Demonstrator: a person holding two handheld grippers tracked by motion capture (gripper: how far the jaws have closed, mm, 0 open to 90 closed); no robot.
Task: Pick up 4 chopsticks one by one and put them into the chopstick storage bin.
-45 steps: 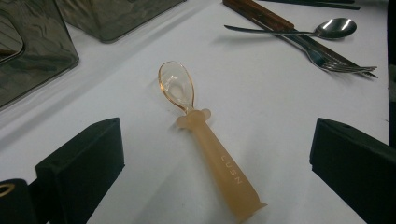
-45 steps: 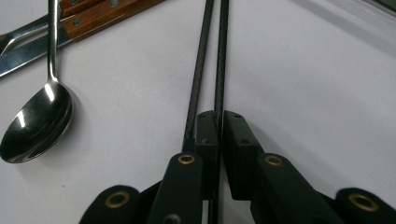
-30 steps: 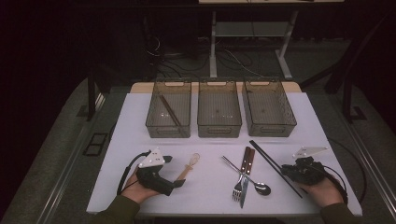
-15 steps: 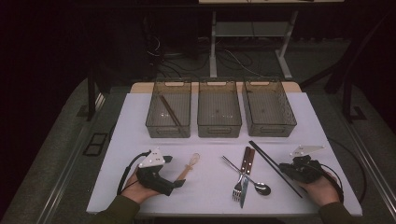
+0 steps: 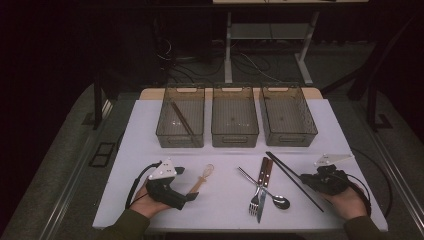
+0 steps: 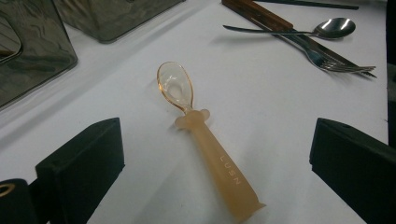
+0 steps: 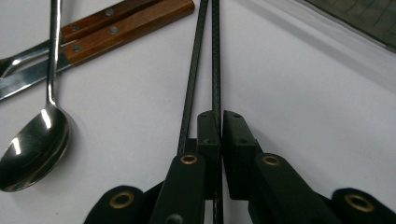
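Black chopstick (image 7: 215, 70) now clamped between the right tongs (image 7: 220, 116), shut tight on it a moment ago; still flat on the tabletop (image 5: 350, 130) at the right, its twin (image 7: 190, 79) just beside and outside the grip. Pinch made, so likely ready to lift towards a bin. Left tongs (image 5: 184, 184) wide open, astride the amber baby spoon (image 6: 205, 140) without touching it, unmoved meanwhile. Left bin (image 5: 180, 142) with a brown stick (image 5: 181, 119) inside; middle bin (image 5: 235, 140) and right bin (image 5: 290, 140) apparently bare.
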